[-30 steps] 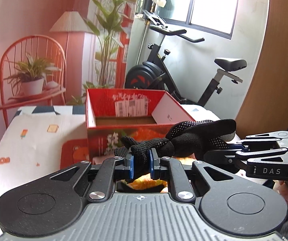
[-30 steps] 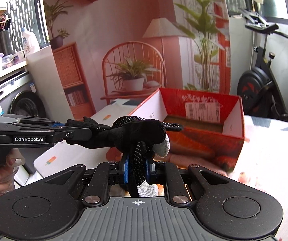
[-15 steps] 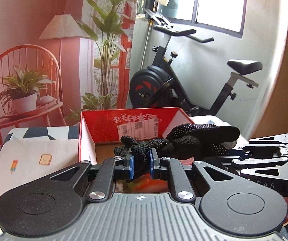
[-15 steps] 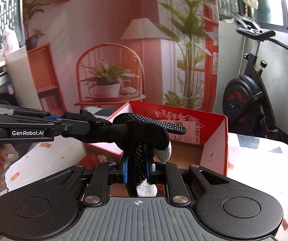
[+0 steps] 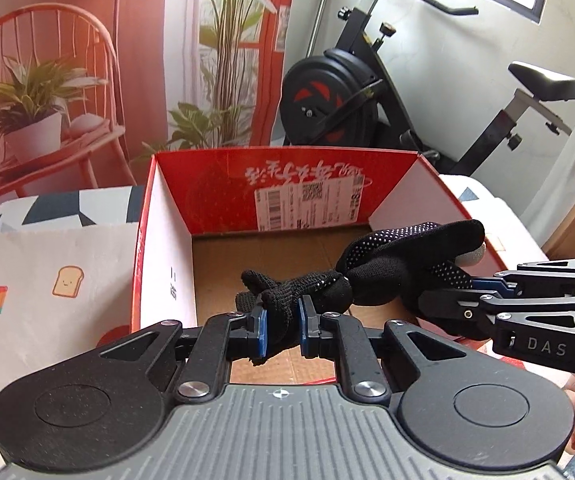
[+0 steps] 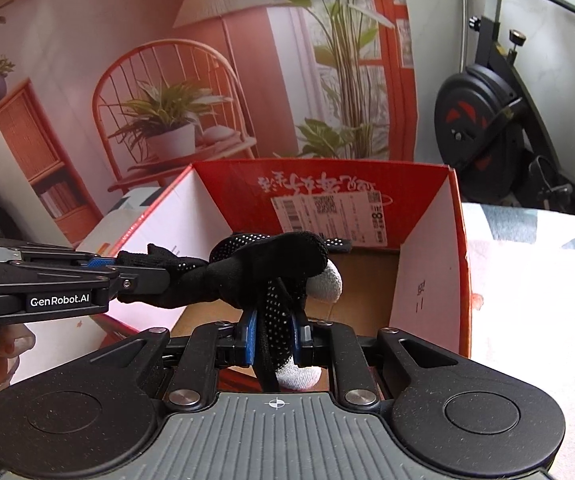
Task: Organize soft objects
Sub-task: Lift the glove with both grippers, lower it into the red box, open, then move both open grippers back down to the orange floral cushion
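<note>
Left gripper (image 5: 281,328) and right gripper (image 6: 273,338) hold black glove (image 5: 399,268) stretched crosswise over box (image 5: 167,216).

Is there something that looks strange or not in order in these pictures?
The black glove is twisted into a knot-like bundle, stretched between the left gripper and the right gripper above the red box. The box's printed text and label appear upside down.

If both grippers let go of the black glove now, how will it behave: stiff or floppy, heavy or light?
The black glove is probably floppy: it sags and twists between the left gripper and the right gripper. It seems light, since thin pinches at its ends carry it. Released, it would likely drop limply into the red box below, without rolling.
</note>
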`<state>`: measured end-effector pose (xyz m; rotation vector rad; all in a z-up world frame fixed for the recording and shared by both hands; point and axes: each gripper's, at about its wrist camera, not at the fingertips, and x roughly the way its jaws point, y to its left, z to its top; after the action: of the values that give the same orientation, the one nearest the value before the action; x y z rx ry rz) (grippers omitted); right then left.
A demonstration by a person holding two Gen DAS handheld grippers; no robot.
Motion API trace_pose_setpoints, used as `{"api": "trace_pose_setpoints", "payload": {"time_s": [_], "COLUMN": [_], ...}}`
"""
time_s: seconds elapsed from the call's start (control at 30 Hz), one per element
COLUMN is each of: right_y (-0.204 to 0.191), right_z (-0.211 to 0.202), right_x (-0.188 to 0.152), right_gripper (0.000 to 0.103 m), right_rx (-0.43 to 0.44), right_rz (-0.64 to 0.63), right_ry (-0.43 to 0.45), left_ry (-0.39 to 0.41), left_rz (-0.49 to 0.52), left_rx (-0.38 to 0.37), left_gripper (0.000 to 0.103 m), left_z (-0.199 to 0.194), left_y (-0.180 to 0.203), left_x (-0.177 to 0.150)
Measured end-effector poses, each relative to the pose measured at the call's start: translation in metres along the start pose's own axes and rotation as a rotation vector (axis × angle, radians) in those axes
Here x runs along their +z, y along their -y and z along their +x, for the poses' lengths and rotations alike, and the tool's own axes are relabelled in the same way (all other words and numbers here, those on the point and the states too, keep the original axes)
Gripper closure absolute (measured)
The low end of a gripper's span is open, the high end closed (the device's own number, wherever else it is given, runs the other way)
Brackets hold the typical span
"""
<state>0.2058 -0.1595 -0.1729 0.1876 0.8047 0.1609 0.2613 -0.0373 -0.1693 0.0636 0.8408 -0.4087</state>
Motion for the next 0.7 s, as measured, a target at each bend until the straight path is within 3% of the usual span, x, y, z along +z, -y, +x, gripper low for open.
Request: {"api": "trace_pose_setpoints", "payload": {"time_s": [0.23, 0.47, 0.7], "right_y": [0.007, 0.006, -0.003], "right_z": [0.009, -0.002, -0.032], "right_x": [-0.007, -0.014, -0.026], "right_gripper": [0.082, 0.076, 0.074], "right_rx": [-0.025, -0.066, -0.071], "right_rz": [0.006, -0.003, -0.005], "right_ry": [-0.020, -0.002, 0.049], "left_ry": [-0.029, -0.011, 0.018], "left_rz": [0.021, 0.025, 0.005], "left_rx": [0.008, 0.013, 0.015], "left_gripper": [0.083, 0.062, 0.057], "left_z": [0.009, 0.004, -0.023], "left_y": [0.002, 0.003, 0.002], "left_x": [-0.005, -0.005, -0.017]}}
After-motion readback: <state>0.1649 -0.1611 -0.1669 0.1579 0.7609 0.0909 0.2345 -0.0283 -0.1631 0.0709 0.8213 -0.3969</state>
